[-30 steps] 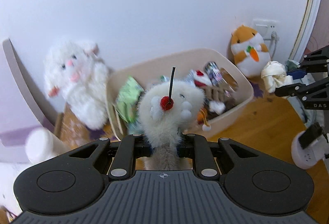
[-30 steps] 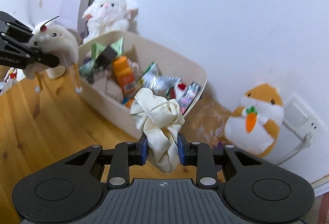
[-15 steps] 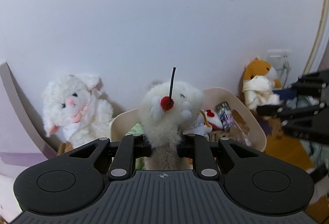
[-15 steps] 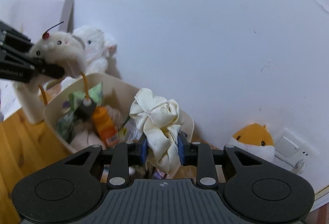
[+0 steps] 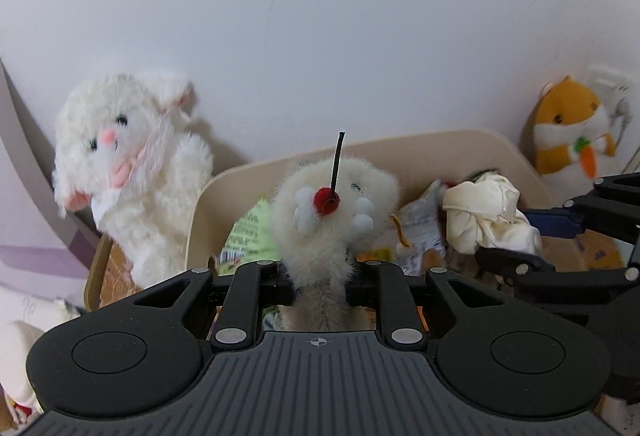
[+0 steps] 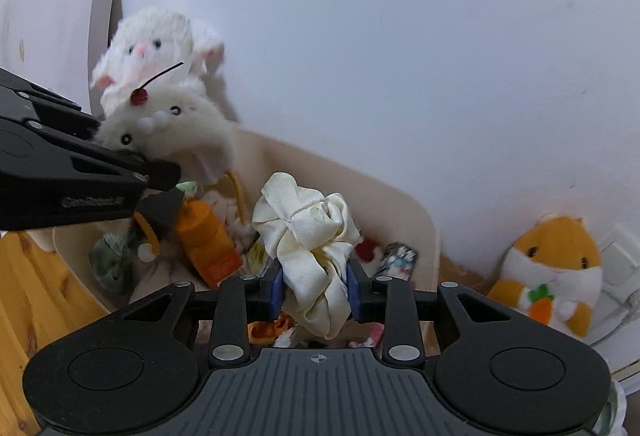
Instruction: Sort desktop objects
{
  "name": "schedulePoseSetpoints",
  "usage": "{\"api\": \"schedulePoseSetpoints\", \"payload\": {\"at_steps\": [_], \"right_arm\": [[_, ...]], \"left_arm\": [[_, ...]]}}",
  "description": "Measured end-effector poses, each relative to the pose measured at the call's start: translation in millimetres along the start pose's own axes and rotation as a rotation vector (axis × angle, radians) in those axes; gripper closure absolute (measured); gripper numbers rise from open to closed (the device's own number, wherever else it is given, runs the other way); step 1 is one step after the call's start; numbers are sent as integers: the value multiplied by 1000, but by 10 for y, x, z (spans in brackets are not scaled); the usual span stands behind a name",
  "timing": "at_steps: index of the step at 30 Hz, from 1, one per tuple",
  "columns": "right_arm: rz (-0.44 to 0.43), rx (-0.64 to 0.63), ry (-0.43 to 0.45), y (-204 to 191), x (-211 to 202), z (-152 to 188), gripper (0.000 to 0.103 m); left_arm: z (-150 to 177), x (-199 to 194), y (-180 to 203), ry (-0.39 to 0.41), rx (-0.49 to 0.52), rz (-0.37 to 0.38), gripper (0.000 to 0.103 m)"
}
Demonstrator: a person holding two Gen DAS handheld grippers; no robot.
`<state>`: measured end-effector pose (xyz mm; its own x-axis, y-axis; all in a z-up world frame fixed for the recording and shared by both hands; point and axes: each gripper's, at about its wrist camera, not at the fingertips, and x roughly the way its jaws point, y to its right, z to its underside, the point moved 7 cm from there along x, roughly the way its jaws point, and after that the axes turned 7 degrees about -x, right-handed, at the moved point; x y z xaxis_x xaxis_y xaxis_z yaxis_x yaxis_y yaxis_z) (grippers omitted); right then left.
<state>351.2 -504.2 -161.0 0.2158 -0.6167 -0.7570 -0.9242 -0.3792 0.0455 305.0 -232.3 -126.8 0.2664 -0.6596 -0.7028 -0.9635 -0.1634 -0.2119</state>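
Fluffy cream plush toy [image 5: 334,220] wears a red cherry [image 5: 326,196].

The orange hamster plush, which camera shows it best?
The right wrist view: the hamster sits whole against the wall, with face, white belly and carrot clear. The left wrist view shows it small at the right edge, partly behind the right tongs.

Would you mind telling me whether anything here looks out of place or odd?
Nothing looks damaged or spilled. The beige bin is a jumbled heap of packets and toys. The orange bottle lies tilted in it.
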Motion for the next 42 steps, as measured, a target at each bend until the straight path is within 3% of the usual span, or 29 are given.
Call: {"api": "schedulePoseSetpoints", "payload": {"at_steps": [4, 5, 7, 9, 11, 19, 26, 37, 42], "right_arm": [[-14, -4, -20, -57, 117, 38, 57], [-9, -3, -14, -64, 132, 43, 57], [-10, -5, -15, -76, 163, 60, 53], [-4, -5, -16, -77, 174, 74, 45], [4, -6, -9, -77, 150, 86, 36], [-3, 42, 21, -25, -119, 103, 1], [-6, 196, 24, 20, -433, 164, 0], [67, 287, 50, -83, -1094, 412, 0], [145, 276, 80, -223, -1541, 554, 0]], "left_arm": [[53, 93, -19, -21, -7, 0, 82], [67, 99, -12, -20, -10, 2, 77], [70, 98, -6, -26, -14, 21, 58], [51, 65, -3, -16, -14, 19, 28], [55, -21, 10, 8, -8, 9, 22], [58, -243, -121, 25, -13, -13, 21], [135, -585, -240, 32, -44, 9, 20], [440, -1561, -258, 116, -19, 55, 20], [643, -1979, -280, 119, -8, 72, 20]]}}
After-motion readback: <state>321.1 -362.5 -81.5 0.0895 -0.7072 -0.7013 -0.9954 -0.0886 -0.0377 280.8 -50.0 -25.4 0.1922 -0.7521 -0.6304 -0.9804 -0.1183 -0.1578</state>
